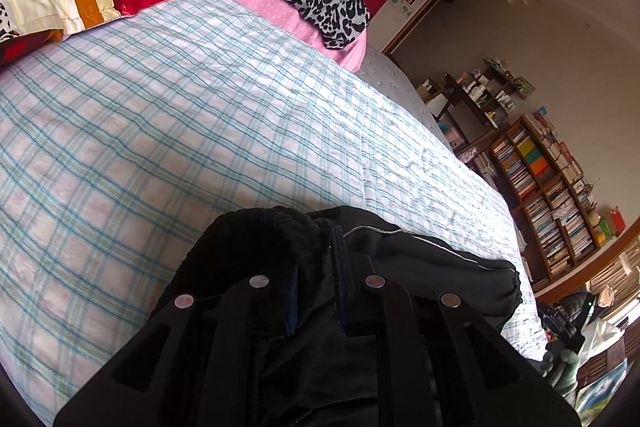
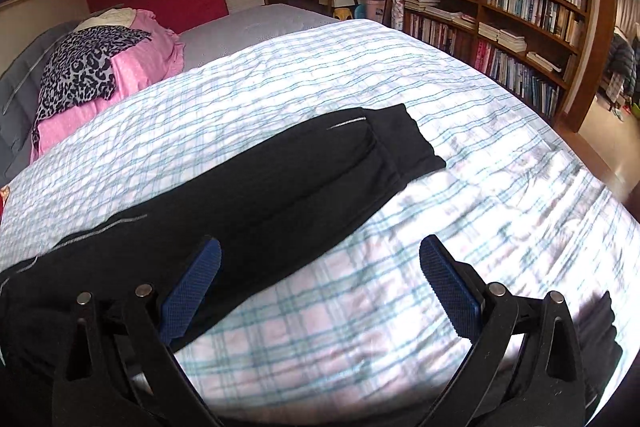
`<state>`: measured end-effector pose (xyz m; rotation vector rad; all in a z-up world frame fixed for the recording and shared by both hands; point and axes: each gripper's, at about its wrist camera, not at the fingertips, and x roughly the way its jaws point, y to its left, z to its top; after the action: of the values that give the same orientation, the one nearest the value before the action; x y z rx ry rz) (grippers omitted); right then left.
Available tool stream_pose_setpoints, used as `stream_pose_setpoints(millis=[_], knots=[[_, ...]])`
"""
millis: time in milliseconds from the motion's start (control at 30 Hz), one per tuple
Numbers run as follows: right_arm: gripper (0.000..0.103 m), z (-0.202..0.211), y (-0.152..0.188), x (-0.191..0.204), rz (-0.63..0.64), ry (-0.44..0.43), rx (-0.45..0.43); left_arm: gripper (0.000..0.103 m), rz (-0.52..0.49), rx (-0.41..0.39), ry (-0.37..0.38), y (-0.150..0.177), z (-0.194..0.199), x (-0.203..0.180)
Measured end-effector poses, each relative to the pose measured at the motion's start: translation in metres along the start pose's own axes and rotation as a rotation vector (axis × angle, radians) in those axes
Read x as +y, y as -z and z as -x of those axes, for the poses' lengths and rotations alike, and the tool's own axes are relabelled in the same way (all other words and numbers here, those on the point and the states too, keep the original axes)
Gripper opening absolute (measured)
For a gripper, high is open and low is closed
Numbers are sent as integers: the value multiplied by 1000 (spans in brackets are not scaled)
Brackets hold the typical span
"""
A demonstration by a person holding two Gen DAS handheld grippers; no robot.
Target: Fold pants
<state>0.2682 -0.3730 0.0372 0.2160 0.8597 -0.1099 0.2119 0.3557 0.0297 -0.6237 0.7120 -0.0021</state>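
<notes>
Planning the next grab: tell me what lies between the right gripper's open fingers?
Bare plaid bedsheet, in the right wrist view; the black pants lie beside the right gripper.

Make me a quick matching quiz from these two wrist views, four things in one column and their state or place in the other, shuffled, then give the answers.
Things:
1. left gripper
2. right gripper
3. black pants
4. leopard-print cloth

States or places:
A. draped over the pink bedding near the headboard
B. open, fingers spread wide above the checked bedspread
C. shut on bunched black fabric
D. lying stretched out across the bedspread, legs together

Pairs: 1-C, 2-B, 3-D, 4-A
</notes>
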Motion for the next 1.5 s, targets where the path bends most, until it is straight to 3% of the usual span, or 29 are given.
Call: stream_pose_setpoints(millis=[200, 433, 500, 633, 700, 767, 833, 1033, 1100, 1167, 1267, 1333, 1500], knots=[[101, -68, -62, -15, -133, -29, 106, 14, -37, -19, -17, 2, -1, -5], [100, -136, -113, -27, -270, 19, 171, 14, -75, -33, -26, 5, -1, -10], [96, -153, -123, -29, -309, 21, 190, 14, -81, -34, -30, 5, -1, -10], [79, -185, -129, -29, -396, 0, 269, 14, -92, -40, -28, 8, 0, -10], [74, -194, -128, -25, -393, 55, 284, 14, -99, -44, -26, 9, 1, -11], [62, -198, -128, -19, -362, 129, 294, 14, -103, -47, -24, 10, 2, -13], [57, -201, -131, -12, -331, 195, 311, 14, -106, -49, -20, 10, 3, -13], [55, -208, -136, -7, -313, 278, 362, 14, -98, -64, -5, 11, 8, -13], [44, -207, -135, -3, -284, 318, 361, 14, -94, -71, 2, 11, 11, -12], [26, -202, -133, -1, -260, 339, 352, 14, -89, -77, 7, 11, 13, -12], [11, -188, -129, -8, -277, 299, 337, 14, -81, -87, 17, 9, 16, -11], [7, -175, -129, -13, -294, 270, 313, 14, -75, -96, 26, 9, 19, -10], [6, -129, -124, -18, -309, 212, 237, 14, -47, -118, 58, 6, 27, -5]])
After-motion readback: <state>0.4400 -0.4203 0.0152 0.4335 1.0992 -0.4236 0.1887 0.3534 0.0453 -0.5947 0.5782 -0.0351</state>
